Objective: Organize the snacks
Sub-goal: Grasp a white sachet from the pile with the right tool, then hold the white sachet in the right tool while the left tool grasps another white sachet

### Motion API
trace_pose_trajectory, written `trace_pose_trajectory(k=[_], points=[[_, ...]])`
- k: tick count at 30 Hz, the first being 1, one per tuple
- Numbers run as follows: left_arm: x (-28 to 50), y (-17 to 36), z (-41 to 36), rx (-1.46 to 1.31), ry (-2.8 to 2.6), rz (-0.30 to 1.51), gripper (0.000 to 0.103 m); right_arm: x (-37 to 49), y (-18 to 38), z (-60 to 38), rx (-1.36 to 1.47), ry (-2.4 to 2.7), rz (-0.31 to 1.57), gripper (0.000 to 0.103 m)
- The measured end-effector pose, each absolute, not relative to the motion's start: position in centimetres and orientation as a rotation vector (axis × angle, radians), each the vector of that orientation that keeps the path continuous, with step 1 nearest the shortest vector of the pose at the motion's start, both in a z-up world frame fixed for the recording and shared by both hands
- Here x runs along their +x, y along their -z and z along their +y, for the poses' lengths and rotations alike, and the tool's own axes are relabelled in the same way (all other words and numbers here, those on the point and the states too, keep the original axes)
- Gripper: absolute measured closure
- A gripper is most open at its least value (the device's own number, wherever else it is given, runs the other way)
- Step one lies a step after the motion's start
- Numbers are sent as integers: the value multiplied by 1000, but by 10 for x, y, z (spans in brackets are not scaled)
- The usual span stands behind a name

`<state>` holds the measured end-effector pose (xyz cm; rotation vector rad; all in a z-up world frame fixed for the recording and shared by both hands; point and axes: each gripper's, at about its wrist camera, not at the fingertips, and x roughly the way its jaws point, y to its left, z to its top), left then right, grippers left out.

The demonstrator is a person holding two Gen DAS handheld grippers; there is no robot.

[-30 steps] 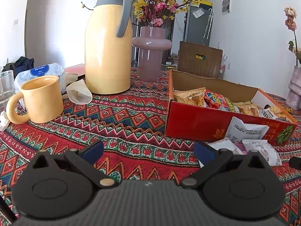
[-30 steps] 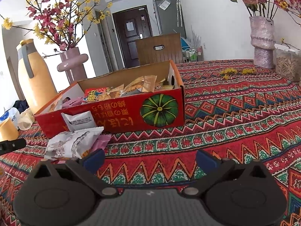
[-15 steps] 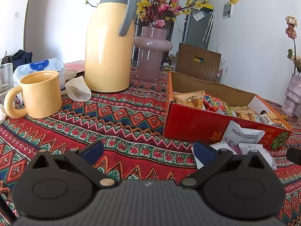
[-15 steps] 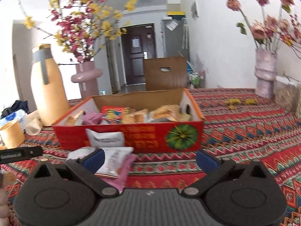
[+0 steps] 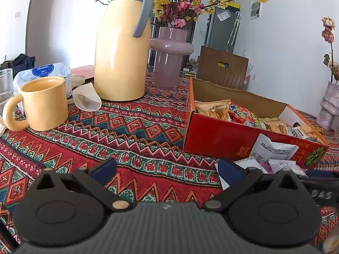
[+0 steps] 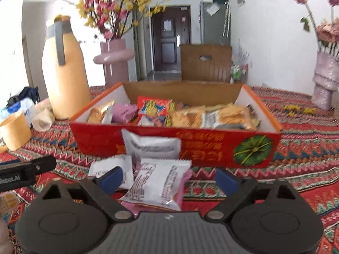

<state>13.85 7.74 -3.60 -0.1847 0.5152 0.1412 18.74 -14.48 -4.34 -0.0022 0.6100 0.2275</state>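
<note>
A red cardboard box [image 6: 99,139] [image 5: 216,135] holds several snack packets [image 6: 186,116]. In front of it lie loose white packets on the patterned tablecloth. One leans on the box wall [image 6: 150,146] [image 5: 273,150]. Another white packet [image 6: 161,182] lies flat on a pink one, between the fingers of my right gripper [image 6: 168,180]. Those jaws are closing, and the blue pads [image 6: 110,178] stand clear of the packet on both sides. My left gripper [image 5: 167,171] hovers open and empty over the cloth, left of the box.
A tall yellow jug [image 5: 120,59], a yellow mug [image 5: 44,103], a pink vase with flowers [image 5: 169,63], a crumpled paper cup [image 5: 86,99], a tissue pack [image 5: 42,69] and a glass [image 5: 5,84] stand left of the box. Another vase [image 6: 324,80] stands far right.
My right gripper has swung left along the box front until the flat white packet lies between its fingers, and its jaws have narrowed. The left gripper has stayed put.
</note>
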Motion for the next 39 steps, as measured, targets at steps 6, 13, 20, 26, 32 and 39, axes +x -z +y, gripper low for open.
trace_pose_trajectory(k=[6,13,20,26,32,39], points=[[138,36,78,-188,-139,516,0,187,48,-154,39,-254,642,61],[139,36,78,-189,-142,519,0,162,31,-194,64,-205,517,61],[140,37,78,-185,-149,527,0,157,38,-253,65,-46,505,61],[141,38,77,-177,-164,533,0,165,41,-283,76,26,489,61],[144,40,77,-171,-185,553,0,173,61,-284,106,-2,524,61],[151,42,76,-147,-197,588,0,170,63,-292,162,-39,504,61]])
